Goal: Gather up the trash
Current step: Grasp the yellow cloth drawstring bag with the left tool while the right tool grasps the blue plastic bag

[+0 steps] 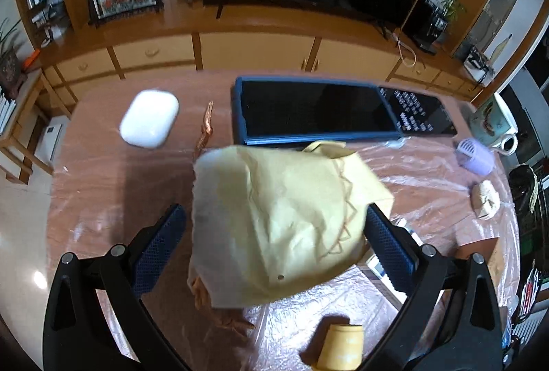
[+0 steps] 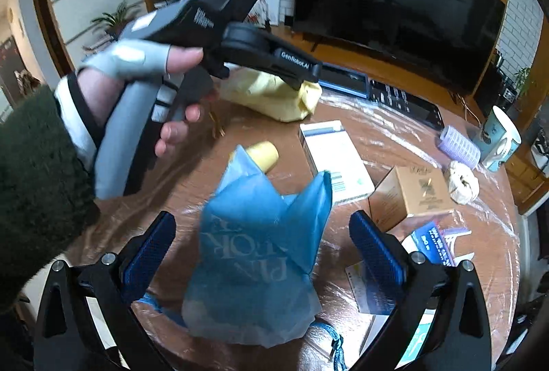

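A crumpled yellow paper bag (image 1: 281, 220) lies on the round brown table (image 1: 103, 185), between the open fingers of my left gripper (image 1: 274, 244); the pads do not touch it. It also shows in the right wrist view (image 2: 274, 96) under the left gripper's tip. A blue plastic bag (image 2: 254, 251) stands between the open fingers of my right gripper (image 2: 260, 254), apart from both pads. A small yellow cup (image 2: 266, 154) lies behind the blue bag and shows in the left wrist view (image 1: 343, 347). A crumpled paper ball (image 2: 463, 182) lies at the right.
A white earbud case (image 1: 149, 122), a dark tablet (image 1: 315, 110) and a keyboard (image 1: 418, 112) lie at the far side. A white box (image 2: 336, 158), a brown box (image 2: 422, 189), a lilac roller (image 2: 459, 146), a mug (image 2: 501, 137) and leaflets (image 2: 435, 244) crowd the right side.
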The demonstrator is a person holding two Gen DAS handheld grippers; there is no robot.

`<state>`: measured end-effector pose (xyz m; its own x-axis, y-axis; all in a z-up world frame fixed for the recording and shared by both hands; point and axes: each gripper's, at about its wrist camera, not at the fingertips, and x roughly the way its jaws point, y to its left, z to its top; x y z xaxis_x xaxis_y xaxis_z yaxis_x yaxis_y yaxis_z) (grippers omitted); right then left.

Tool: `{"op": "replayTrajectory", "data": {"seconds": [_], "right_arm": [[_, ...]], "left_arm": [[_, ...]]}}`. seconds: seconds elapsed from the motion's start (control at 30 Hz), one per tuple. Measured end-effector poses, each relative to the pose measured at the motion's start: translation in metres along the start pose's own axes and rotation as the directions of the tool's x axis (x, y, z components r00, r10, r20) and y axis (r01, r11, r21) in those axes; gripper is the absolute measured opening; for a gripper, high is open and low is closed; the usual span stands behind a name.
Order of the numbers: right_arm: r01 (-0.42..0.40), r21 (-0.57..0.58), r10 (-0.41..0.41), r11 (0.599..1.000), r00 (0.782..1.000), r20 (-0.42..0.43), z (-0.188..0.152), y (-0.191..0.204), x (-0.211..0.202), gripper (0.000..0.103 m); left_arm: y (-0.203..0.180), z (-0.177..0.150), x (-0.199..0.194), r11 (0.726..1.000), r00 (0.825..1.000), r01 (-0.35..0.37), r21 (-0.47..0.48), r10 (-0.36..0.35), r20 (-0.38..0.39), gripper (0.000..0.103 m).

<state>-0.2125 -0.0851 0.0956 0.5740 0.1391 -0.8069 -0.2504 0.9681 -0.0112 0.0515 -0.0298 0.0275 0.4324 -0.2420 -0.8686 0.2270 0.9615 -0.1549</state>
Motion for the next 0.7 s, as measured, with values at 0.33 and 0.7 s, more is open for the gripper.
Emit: {"op": "replayTrajectory", "data": {"seconds": [0.33, 0.7], "right_arm": [[0.045, -0.056, -0.045, 0.997, 0.999, -0.005, -0.001, 0.016, 0.001, 0.099], [0.063, -0.081, -0.066, 0.995, 0.997, -0.038, -0.004, 0.025, 0.011, 0.099]], "left_arm": [[0.0, 0.001, 0.012, 1.0, 1.0, 0.016, 0.018, -0.016, -0.02, 0.101], [0.0, 0.001, 0.012, 0.999, 1.0, 0.025, 0.029, -0.024, -0.009, 0.101]]}}
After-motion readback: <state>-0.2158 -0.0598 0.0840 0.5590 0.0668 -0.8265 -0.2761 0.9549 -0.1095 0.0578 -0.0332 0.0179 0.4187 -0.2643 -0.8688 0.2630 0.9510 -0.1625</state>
